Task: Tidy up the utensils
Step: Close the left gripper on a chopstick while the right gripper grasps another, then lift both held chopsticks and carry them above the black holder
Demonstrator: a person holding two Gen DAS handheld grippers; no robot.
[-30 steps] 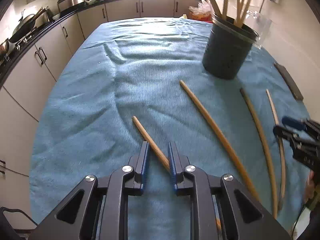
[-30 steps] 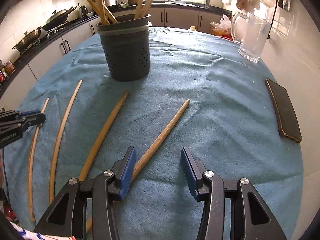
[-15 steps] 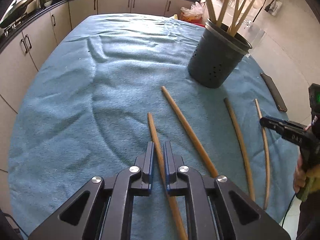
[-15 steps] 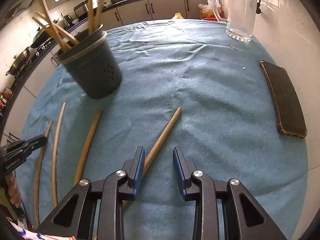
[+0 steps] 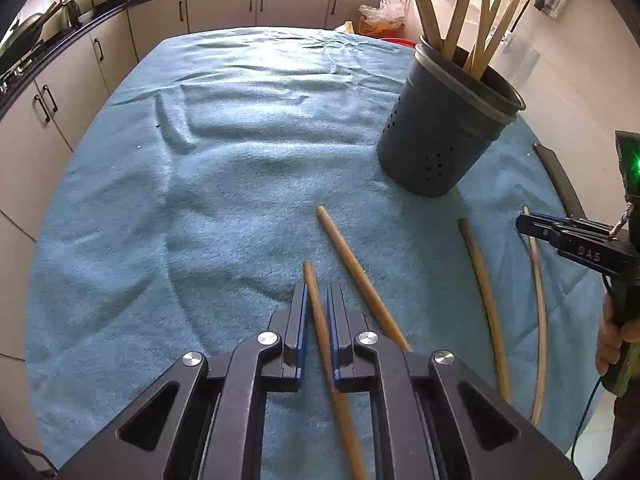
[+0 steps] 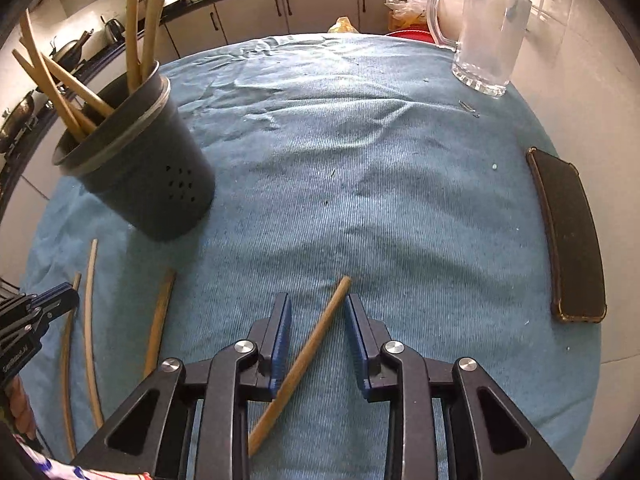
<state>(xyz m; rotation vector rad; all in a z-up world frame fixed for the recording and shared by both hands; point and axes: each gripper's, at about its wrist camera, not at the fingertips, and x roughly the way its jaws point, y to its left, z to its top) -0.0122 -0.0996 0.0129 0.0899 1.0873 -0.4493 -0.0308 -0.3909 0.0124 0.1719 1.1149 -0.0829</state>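
We record a dark, perforated utensil holder (image 5: pixel 440 136) standing upright on the blue cloth, with several light wooden utensils standing in it and fanning out above its rim. Loose wooden sticks lie flat on the cloth near its base: one stick (image 5: pixel 320 320) between blue gripper pads, a second stick (image 5: pixel 360 276) just beside it and angled toward the holder. Further off we note a curved stick (image 5: pixel 484 300) and a thin pale stick (image 5: pixel 540 320), lying roughly parallel and apart.
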